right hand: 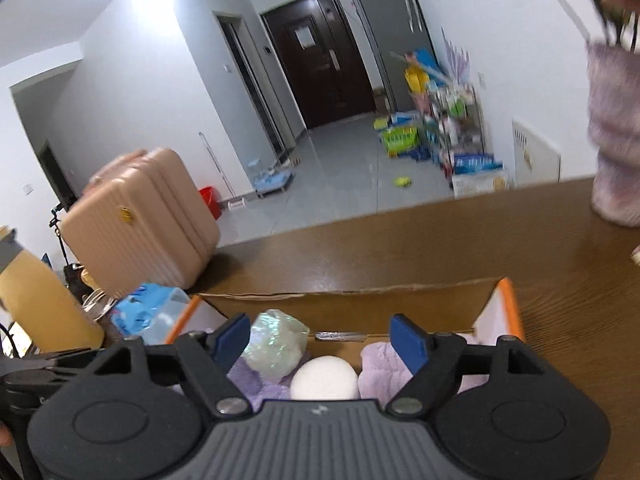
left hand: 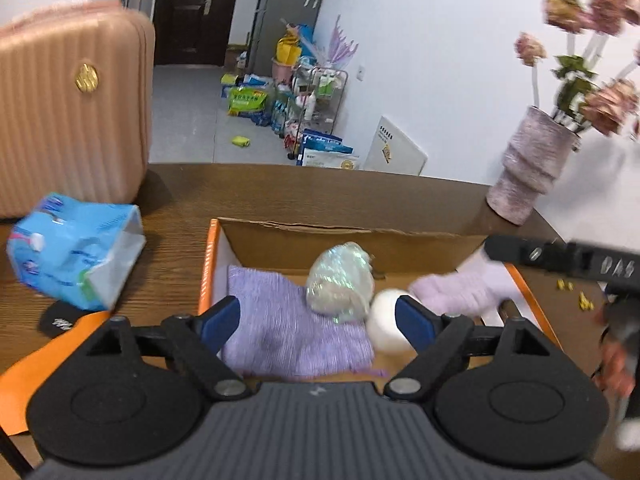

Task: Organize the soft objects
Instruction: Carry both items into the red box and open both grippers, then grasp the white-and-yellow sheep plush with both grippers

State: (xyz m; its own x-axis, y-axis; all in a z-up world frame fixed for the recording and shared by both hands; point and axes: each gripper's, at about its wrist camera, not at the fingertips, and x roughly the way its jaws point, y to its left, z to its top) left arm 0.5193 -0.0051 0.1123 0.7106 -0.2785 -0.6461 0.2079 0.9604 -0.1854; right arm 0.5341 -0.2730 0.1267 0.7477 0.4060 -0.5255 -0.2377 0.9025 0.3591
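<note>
- Inside the cardboard box [left hand: 420, 236] on the counter [left hand: 320, 192]: a purple knit cloth [left hand: 296, 332] spread across the floor of the box, an iridescent wrapped ball [left hand: 340, 280] resting on its far edge, a white round ball [left hand: 386, 326] just beside that, and a pale lilac fluffy piece [left hand: 464, 290] toward the right wall.
- Same four soft things visible from the right wrist view, packed close together at the near end of the box.
- Left claw [left hand: 318, 318] spread wide, pinching nothing, poised above the purple cloth.
- Right claw [right hand: 320, 338] likewise spread and empty, hovering over the white ball [right hand: 324, 378] and the wrapped ball [right hand: 276, 346].
- Judged well along: most of the soft things seemingly gathered into the box already.
- Possibly left: the blue tissue pack [left hand: 76, 252] lying on its side on the counter, left of the box and outside it; a small dark item [left hand: 60, 320] near the orange box flap [left hand: 52, 368], too blurred to name.
- Not counted as work: pink suitcase [left hand: 72, 112] and the vase of dried flowers [left hand: 532, 164], standing apart from the box.
- Likely remaining step, as a guess only: fetching the tissue pack, or tidying the arrangement within the box.
</note>
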